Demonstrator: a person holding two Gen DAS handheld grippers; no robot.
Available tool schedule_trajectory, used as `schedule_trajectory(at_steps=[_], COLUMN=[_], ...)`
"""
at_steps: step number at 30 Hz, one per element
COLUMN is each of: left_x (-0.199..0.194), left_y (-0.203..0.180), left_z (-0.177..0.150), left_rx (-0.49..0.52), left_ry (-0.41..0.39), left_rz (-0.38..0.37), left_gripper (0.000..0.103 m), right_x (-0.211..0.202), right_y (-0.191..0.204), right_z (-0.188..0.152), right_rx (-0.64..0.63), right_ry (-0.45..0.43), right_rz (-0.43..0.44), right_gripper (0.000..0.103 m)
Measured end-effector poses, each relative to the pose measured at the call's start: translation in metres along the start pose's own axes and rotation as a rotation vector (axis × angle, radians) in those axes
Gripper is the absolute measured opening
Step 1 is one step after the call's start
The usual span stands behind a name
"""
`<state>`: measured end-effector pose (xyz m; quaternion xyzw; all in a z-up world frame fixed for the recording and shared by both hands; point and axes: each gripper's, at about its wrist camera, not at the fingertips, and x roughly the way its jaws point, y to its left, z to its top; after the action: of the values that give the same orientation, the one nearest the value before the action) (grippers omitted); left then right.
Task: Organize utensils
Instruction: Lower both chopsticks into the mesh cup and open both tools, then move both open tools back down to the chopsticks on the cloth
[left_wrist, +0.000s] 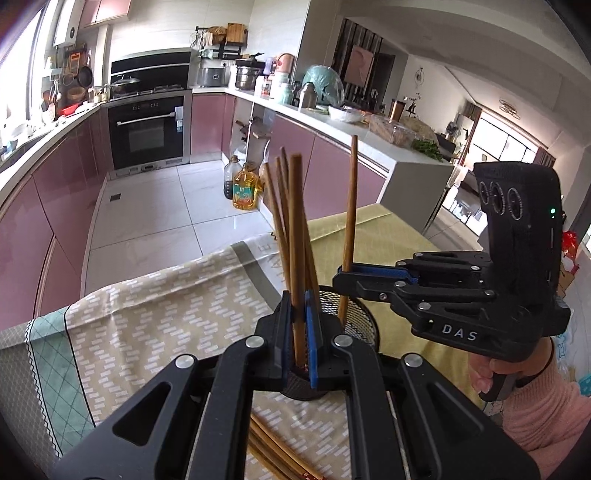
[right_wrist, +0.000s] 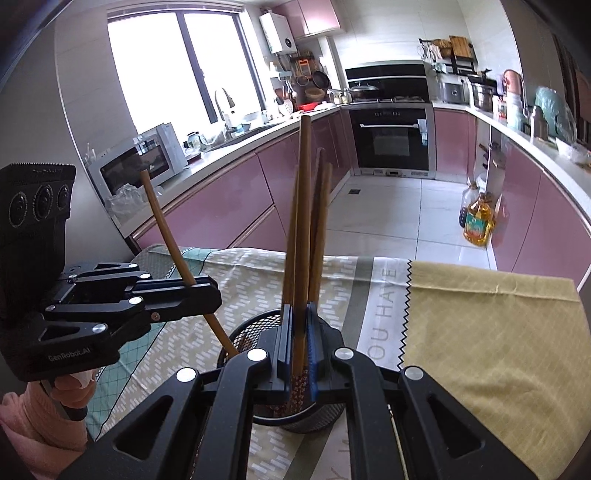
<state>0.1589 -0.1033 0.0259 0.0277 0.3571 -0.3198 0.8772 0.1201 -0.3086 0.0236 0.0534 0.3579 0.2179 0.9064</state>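
Left tool (left_wrist: 298, 325) clamped on chopstick (left_wrist: 295, 236); right tool (right_wrist: 295, 332) clamps another, both over mesh holder (left_wrist: 354, 314).

Daylit kitchen: pink cabinets (right_wrist: 236, 199), tiled floor (right_wrist: 388, 206).

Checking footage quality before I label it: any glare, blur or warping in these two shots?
Left wrist view: fisheye bends the countertop; window at left blown out. Right wrist view: window overexposed, dark vignette corners, chopsticks sharp.
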Motion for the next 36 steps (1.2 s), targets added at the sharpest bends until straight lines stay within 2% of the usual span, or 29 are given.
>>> schedule_trajectory(at_steps=[3, 5, 13, 16, 18, 20, 25, 28, 32, 36], left_x=[0.007, 0.009, 0.003, -0.011, -0.022, -0.032, -0.041, -0.038, -0.03, -0.022], left_y=[0.006, 0.011, 0.018, 0.022, 0.025, 0.03, 0.042, 0.048, 0.054, 0.058], left_z=[0.0, -0.004, -0.01, -0.021, -0.031, -0.042, -0.078, -0.099, -0.124, -0.142], left_rx=[-0.018, -0.037, -0.073, -0.09, -0.094, -0.108, -0.139, -0.163, -0.189, -0.226], left_ry=[0.009, 0.012, -0.035, -0.069, -0.095, -0.112, -0.08, -0.037, 0.015, 0.049], left_rz=[-0.008, -0.007, 0.01, 0.032, 0.045, 0.047, 0.099, 0.13, 0.169, 0.157], left_gripper=[0.008, 0.008, 0.009, 0.018, 0.023, 0.027, 0.039, 0.043, 0.048, 0.05], right_x=[0.001, 0.001, -0.014, -0.026, -0.034, -0.041, -0.037, -0.018, 0.008, 0.027], right_y=[-0.008, -0.009, -0.003, 0.004, 0.012, 0.021, 0.038, 0.046, 0.051, 0.061], right_z=[0.0, -0.001, -0.009, -0.015, -0.02, -0.029, -0.054, -0.07, -0.09, -0.105], right_rx=[0.029, 0.039, 0.022, -0.002, -0.029, -0.064, -0.099, -0.093, -0.072, -0.077], right_ry=[-0.009, -0.016, -0.058, -0.085, -0.097, -0.1, -0.041, 0.032, 0.111, 0.158], right_rz=[-0.003, -0.004, -0.003, 0.018, 0.039, 0.068, 0.124, 0.135, 0.132, 0.102], right_gripper=[0.01, 0.019, 0.023, 0.028, 0.038, 0.039, 0.041, 0.041, 0.041, 0.041])
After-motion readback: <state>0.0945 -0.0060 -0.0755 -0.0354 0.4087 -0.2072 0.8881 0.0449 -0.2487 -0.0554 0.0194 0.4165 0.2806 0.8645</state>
